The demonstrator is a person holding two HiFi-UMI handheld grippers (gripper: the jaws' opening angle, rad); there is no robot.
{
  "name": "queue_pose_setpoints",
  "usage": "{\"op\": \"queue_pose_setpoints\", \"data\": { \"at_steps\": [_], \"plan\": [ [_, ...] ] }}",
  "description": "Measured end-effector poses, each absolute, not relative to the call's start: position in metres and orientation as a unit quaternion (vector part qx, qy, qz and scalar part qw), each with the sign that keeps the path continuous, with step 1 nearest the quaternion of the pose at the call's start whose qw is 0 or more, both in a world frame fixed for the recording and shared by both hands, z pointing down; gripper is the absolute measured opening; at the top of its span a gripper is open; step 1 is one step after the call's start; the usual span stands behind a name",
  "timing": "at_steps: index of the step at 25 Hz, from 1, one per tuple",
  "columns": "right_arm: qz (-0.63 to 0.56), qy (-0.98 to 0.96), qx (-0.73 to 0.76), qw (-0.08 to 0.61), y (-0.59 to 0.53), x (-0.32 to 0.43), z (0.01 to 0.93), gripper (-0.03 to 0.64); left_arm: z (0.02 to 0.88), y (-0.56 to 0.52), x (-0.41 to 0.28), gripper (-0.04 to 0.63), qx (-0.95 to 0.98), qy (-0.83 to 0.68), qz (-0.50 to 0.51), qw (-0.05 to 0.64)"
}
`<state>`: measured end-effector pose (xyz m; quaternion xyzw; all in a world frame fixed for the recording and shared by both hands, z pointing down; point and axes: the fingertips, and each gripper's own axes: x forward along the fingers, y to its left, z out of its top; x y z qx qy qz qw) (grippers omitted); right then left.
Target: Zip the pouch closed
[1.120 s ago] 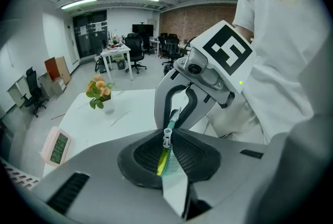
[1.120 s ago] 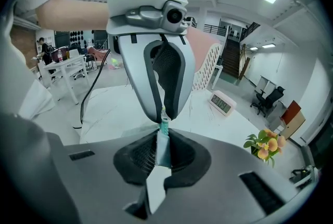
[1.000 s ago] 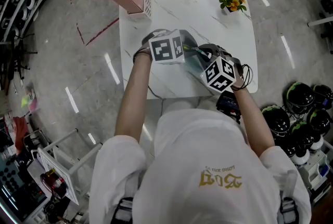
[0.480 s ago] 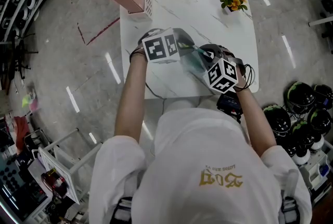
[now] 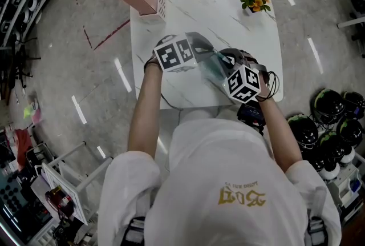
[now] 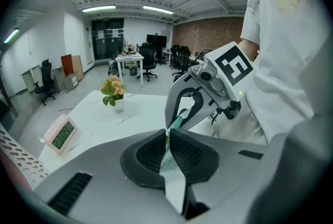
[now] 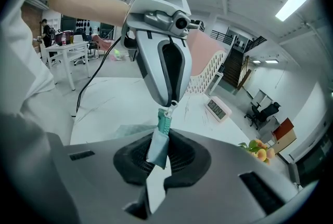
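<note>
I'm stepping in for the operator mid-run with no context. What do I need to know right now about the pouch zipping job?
Left gripper: jaws have just been closing and now pinch the pouch at its zip, right by the small metal zipper pull.
Right gripper: shut on the other end of the pouch.
Pouch: stretched between the two grippers over the near part of the white table.
Done: both ends gripped.
Left: how far the zip is closed cannot be seen. Likely next step is to draw the pull along the zip, then check.
</note>
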<state>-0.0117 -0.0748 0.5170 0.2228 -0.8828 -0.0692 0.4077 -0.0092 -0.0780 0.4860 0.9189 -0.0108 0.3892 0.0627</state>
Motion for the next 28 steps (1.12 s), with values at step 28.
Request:
{"op": "queue_pose_setpoints", "data": {
  "at_steps": [28],
  "plan": [
    [-0.106,-0.872,0.226,0.422,-0.0796,-0.0088,0.5188,0.026,0.4892,-0.0873,-0.0016,0.054,0.932,-0.055,0.274,0.232]
  ]
}}
